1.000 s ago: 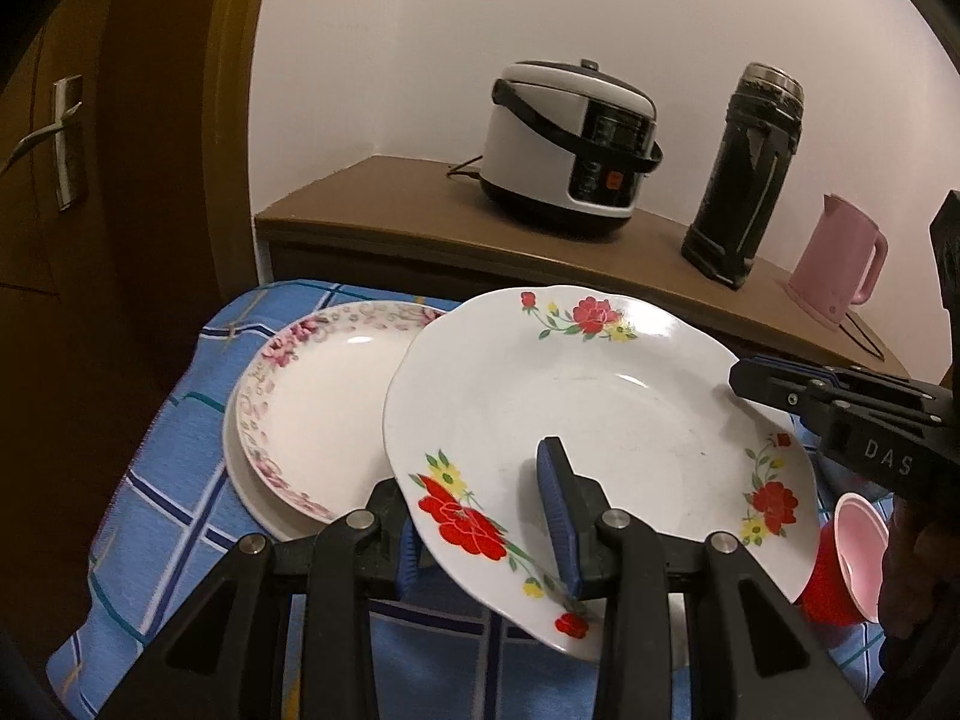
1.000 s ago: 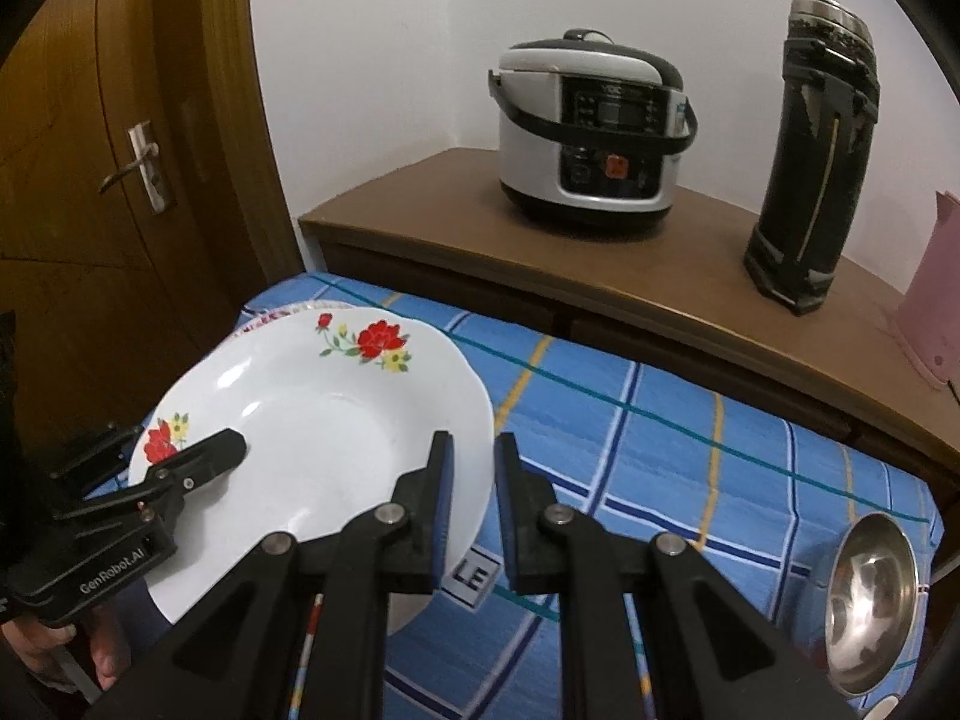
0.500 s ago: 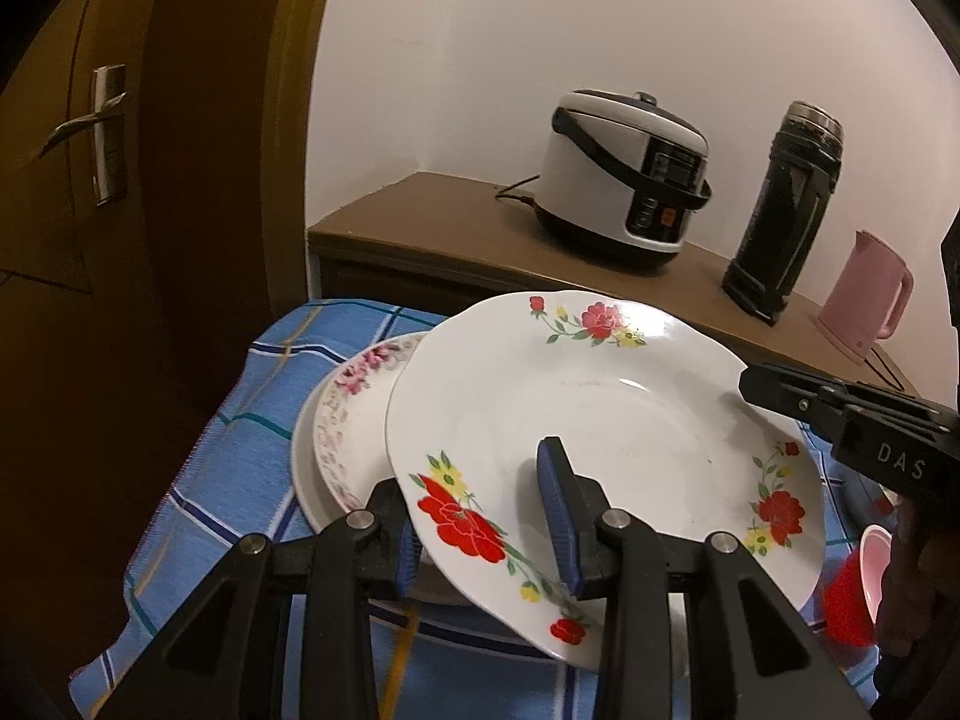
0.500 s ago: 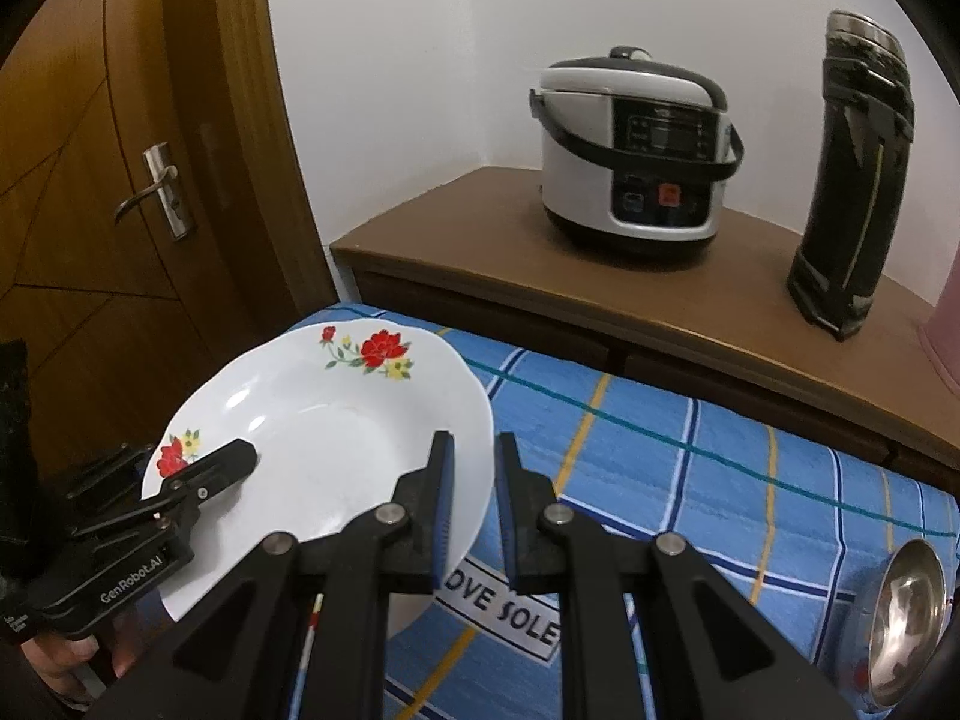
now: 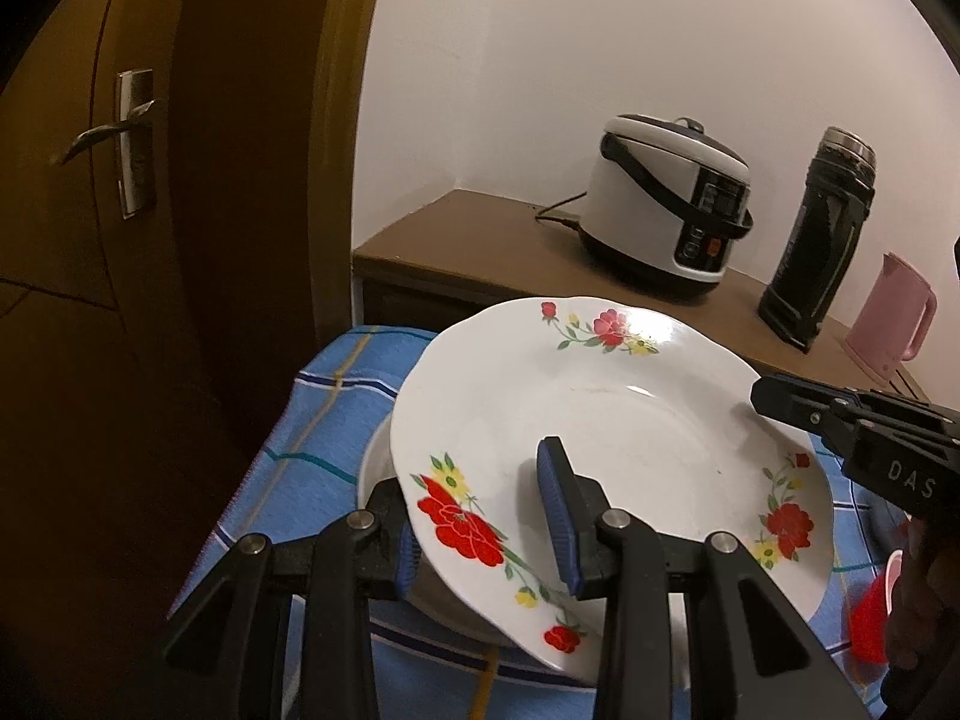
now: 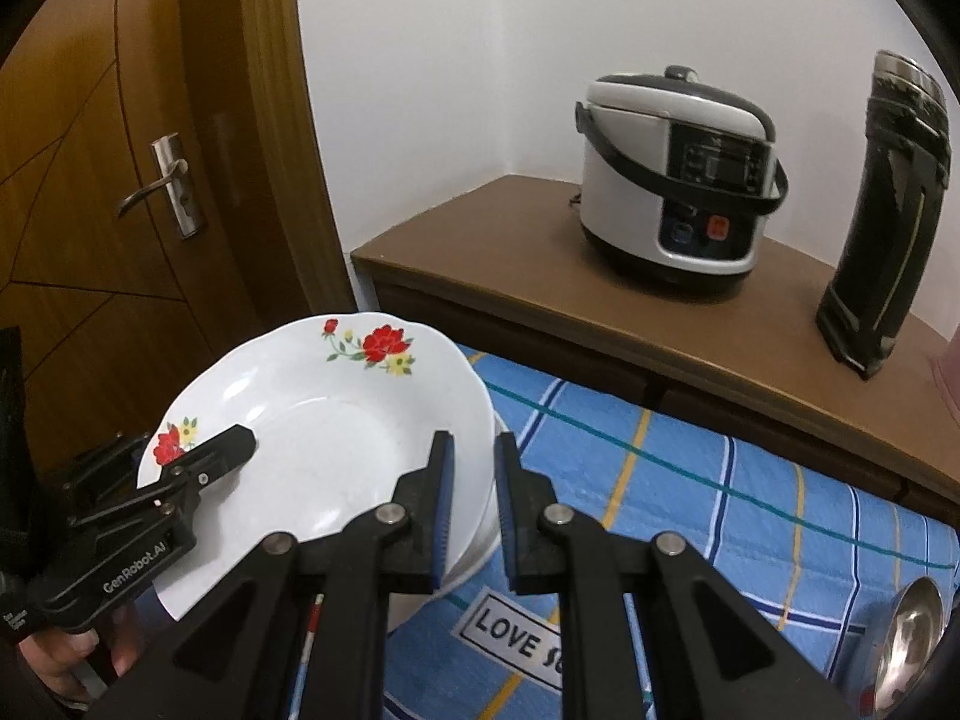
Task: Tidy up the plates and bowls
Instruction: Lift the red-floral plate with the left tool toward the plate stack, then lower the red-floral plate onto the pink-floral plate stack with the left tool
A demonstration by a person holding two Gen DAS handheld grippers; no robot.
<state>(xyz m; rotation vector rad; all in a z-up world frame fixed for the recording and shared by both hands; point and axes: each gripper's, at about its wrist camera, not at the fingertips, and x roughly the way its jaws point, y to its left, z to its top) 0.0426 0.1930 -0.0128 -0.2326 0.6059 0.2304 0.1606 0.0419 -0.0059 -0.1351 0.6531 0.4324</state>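
Note:
A white plate with red flowers (image 5: 630,420) (image 6: 336,420) hangs tilted above the blue checked cloth, held from both sides. My left gripper (image 5: 480,534) is shut on its near left rim, one finger under it and one on top. My right gripper (image 6: 474,504) is shut on the opposite rim and shows in the left wrist view as a black jaw (image 5: 774,402). Under the plate lies a stack of white plates (image 5: 373,462) (image 6: 487,531); only its edge shows.
Behind the cloth (image 6: 690,480) a wooden sideboard (image 6: 510,252) carries a rice cooker (image 5: 666,210), a black thermos (image 5: 822,240) and a pink kettle (image 5: 894,318). A red cup (image 5: 870,618) and a steel bowl (image 6: 906,642) lie to the right. A wooden door (image 5: 120,132) stands close on the left.
Both grippers have carried the flowered plate to the left. It now covers the stack, and the pink-patterned plate seen earlier is hidden beneath it.

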